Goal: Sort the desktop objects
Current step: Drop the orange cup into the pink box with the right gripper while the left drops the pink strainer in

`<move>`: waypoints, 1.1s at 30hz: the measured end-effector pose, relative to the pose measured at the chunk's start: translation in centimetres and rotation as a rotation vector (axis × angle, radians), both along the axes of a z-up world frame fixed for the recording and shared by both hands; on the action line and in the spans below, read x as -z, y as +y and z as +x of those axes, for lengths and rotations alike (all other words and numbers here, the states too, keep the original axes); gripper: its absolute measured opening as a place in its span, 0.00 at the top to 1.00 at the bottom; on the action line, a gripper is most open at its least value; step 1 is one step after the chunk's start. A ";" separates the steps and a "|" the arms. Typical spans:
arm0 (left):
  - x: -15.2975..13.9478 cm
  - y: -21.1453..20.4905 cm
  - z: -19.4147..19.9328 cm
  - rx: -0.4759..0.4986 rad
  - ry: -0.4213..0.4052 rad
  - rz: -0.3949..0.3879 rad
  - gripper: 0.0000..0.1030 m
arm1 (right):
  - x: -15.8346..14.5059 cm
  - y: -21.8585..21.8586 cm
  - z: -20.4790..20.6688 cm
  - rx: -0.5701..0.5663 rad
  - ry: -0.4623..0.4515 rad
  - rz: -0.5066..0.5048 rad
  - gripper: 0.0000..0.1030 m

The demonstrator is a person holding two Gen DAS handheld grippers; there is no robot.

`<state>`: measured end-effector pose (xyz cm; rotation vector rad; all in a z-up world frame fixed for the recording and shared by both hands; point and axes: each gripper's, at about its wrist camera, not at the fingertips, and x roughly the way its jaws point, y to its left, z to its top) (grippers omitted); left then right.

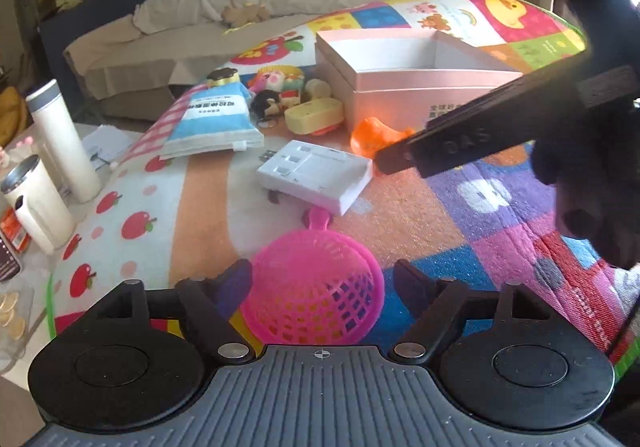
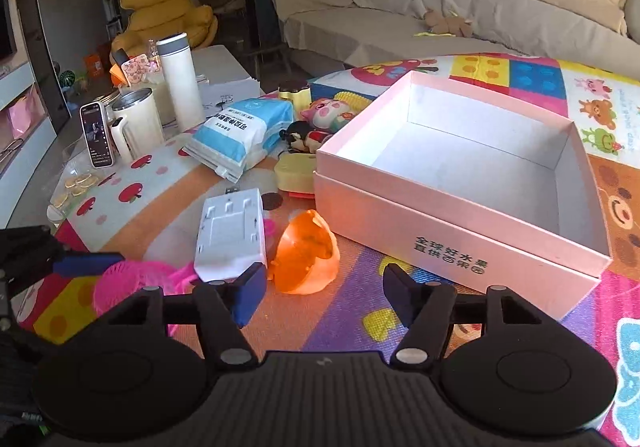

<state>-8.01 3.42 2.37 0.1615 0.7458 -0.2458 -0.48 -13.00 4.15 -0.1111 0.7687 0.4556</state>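
Currently both grippers' fingers stand apart and empty, the left gripper straddling a pink basket, the right gripper just behind an orange toy; closing off-centre could likely squirt either away.

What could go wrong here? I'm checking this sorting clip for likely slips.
1. The left tool is open around the pink basket; its round, flexible mesh might squirt out as the tool closes.
2. The right tool is open close to the orange toy and white tray; reaching for one may nudge the other.
3. Both tools work close together and could collide.
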 end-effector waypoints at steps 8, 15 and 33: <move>1.1 -0.2 1.7 -0.016 0.009 -0.002 0.20 | 1.6 2.3 2.6 -0.006 0.033 -0.045 0.58; -2.5 1.7 3.0 0.004 0.070 -0.312 0.23 | -0.8 -0.2 -0.3 -0.006 -0.009 -0.105 0.58; -13.3 -2.1 -1.6 0.115 -0.333 -0.160 0.23 | -9.2 -5.6 -8.7 -0.003 -0.137 -0.123 0.58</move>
